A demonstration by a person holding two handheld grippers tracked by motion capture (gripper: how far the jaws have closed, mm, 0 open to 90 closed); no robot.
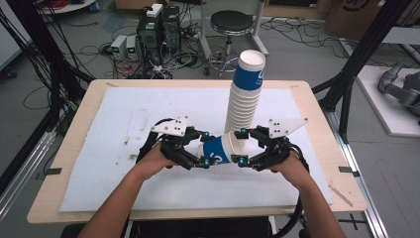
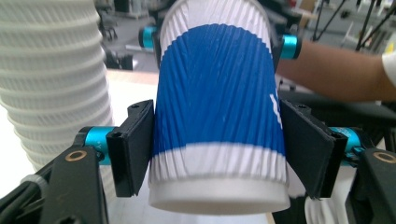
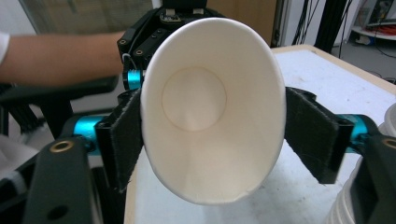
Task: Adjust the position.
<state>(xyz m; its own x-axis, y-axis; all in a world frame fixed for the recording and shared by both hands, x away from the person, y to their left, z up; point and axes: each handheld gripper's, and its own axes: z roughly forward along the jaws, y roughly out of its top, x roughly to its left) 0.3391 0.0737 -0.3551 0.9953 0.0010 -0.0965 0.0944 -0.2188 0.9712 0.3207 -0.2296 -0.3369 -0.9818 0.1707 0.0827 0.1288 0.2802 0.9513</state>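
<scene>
Both grippers' jaws clamp one paper cup (lying sideways).

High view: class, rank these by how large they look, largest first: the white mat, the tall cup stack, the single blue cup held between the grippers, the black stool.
1. white mat
2. cup stack
3 and 4. black stool and blue cup look alike; the stool stands farther off, so no ranking between them.

i'm working in a lab: computer towers, tangled floor cables, a stool, black frame struts.
</scene>
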